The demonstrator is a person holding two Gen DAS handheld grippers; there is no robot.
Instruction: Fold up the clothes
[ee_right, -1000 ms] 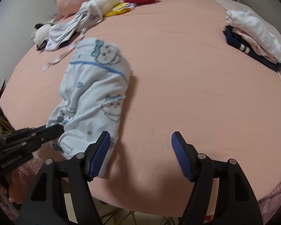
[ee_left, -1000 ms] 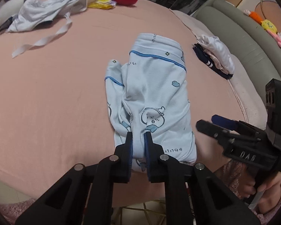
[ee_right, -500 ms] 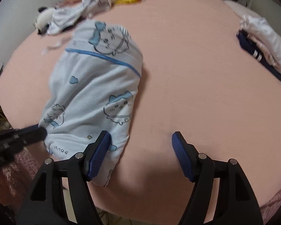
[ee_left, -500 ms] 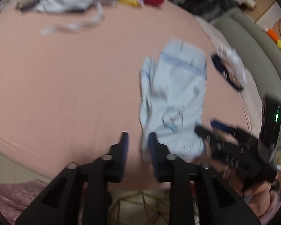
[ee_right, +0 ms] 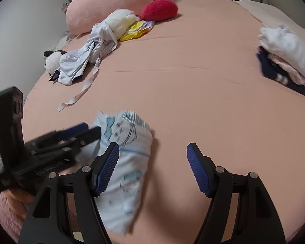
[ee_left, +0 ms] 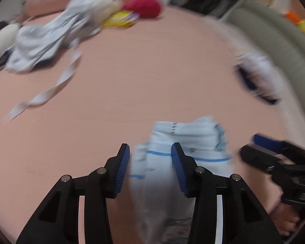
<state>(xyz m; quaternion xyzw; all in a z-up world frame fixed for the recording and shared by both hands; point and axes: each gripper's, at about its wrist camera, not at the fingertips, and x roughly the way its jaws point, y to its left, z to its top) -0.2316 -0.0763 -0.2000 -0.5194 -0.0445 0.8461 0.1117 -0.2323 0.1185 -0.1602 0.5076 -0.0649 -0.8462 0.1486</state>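
A folded pale blue garment with cartoon prints (ee_left: 185, 148) lies on the pink bed near its front edge; it also shows in the right wrist view (ee_right: 130, 154). My left gripper (ee_left: 150, 170) is open, its jaws apart over the garment's near end. It shows in the right wrist view (ee_right: 79, 134) beside the garment's left side. My right gripper (ee_right: 152, 168) is open and empty, its left finger (ee_right: 105, 168) over the garment's edge. In the left wrist view the right gripper (ee_left: 260, 148) sits to the garment's right.
A crumpled white-grey garment with a long strap (ee_right: 85, 52) lies at the far left with plush toys (ee_right: 120, 20), a red cushion (ee_right: 158, 9) and a pink pillow (ee_right: 113, 2). A stack of folded clothes (ee_right: 286, 55) sits at the right. A grey sofa (ee_left: 280, 46) borders the bed.
My left gripper let go of the garment's near end and opened wide. Both grippers moved, so the garment now sits lower and closer in both views. The left view is motion-blurred.
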